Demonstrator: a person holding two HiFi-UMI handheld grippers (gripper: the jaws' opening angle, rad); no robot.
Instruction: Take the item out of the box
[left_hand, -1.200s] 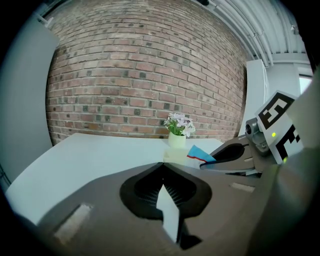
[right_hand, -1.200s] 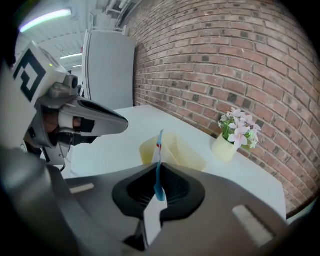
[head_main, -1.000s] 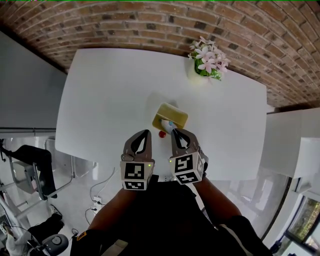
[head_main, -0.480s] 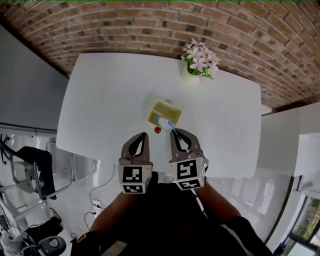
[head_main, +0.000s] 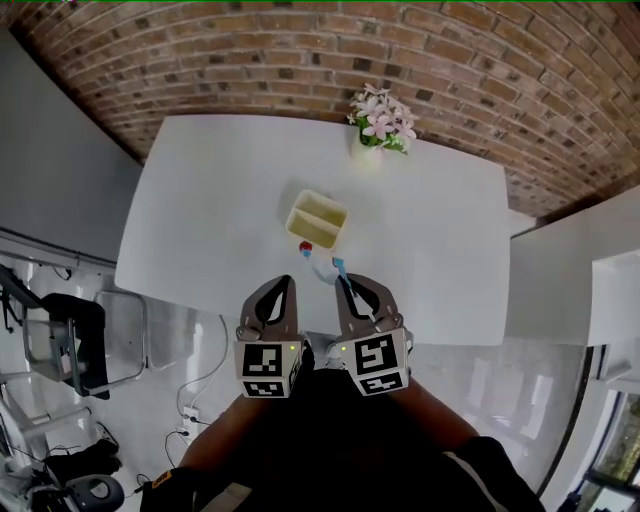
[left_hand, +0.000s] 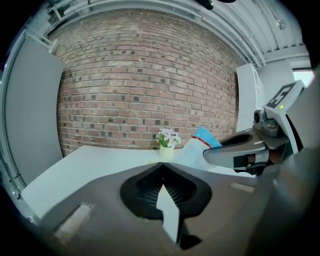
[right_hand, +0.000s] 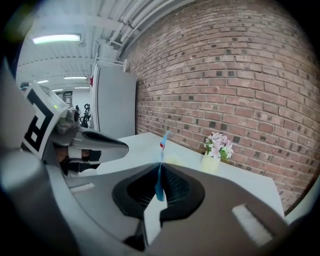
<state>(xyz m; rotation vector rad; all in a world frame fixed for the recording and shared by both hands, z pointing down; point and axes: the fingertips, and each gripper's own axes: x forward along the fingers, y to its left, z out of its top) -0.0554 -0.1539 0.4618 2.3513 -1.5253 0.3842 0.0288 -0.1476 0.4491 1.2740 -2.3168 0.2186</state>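
Head view: a white surface (head_main: 200, 200) runs up to a brick wall (head_main: 300, 60), with a flower pot (head_main: 378, 125) at its far edge. The yellow box (head_main: 316, 219) sits open near the middle, and a small red object (head_main: 305, 246) lies just beside its near corner. Both grippers are held side by side over the near edge. The right gripper (head_main: 343, 281) has a flat white packet (head_main: 325, 270) with a blue end pinched at its tip. The packet is outside the box, between the box's near side and the person. The left gripper (head_main: 288, 284) carries nothing.

Left gripper view: the left gripper (left_hand: 162, 167) has its jaws brought together at the tips, with nothing between them — only the surface shows through the gap lower down. To the right, the right gripper (left_hand: 220, 152) holds up the packet (left_hand: 197, 146), white with a red stripe and a blue top. The flower pot (left_hand: 166, 145) stands beyond, against the brick wall (left_hand: 150, 75).

Right gripper view: the right gripper (right_hand: 160, 167) is clamped on the packet (right_hand: 159, 182), seen edge-on as a thin blue strip that rises past the jaw tips. The left gripper (right_hand: 122, 147) reaches in from the left, near but apart from it. The flower pot (right_hand: 215, 150) stands at the right by the wall.
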